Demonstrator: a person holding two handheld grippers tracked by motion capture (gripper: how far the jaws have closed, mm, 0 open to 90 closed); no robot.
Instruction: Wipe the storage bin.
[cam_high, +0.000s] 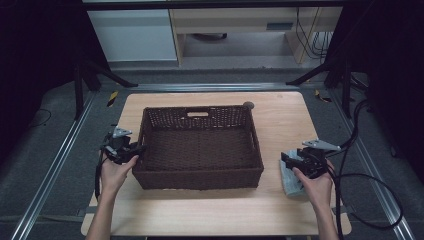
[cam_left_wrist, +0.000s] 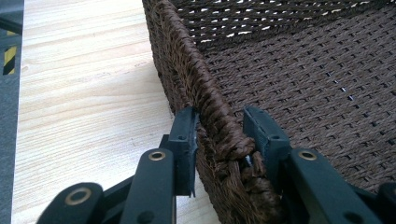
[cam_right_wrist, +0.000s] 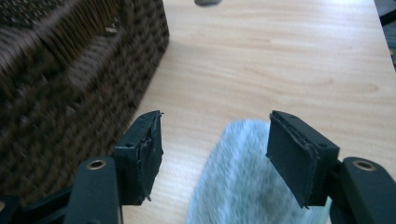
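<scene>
Jaws of the left gripper (cam_left_wrist: 219, 135) pinch the left rim of the brown basket (cam_high: 200, 150) mid-desk. Right gripper (cam_right_wrist: 215, 154) jaws stand spread over a soft grey cloth (cam_right_wrist: 243, 186) by its right side. It looks light and floppy; grab one edge. Both hands reach forward, low.

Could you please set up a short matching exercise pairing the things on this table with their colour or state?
Things:
1. basket
2. cloth
3. left gripper
4. right gripper

Descriptions:
A. jaws apart above a pale fabric
B. dark brown and woven
C. light grey, lying on the table to the right of the basket
D. jaws on either side of the woven rim

Pairs: 1-B, 2-C, 3-D, 4-A
</scene>
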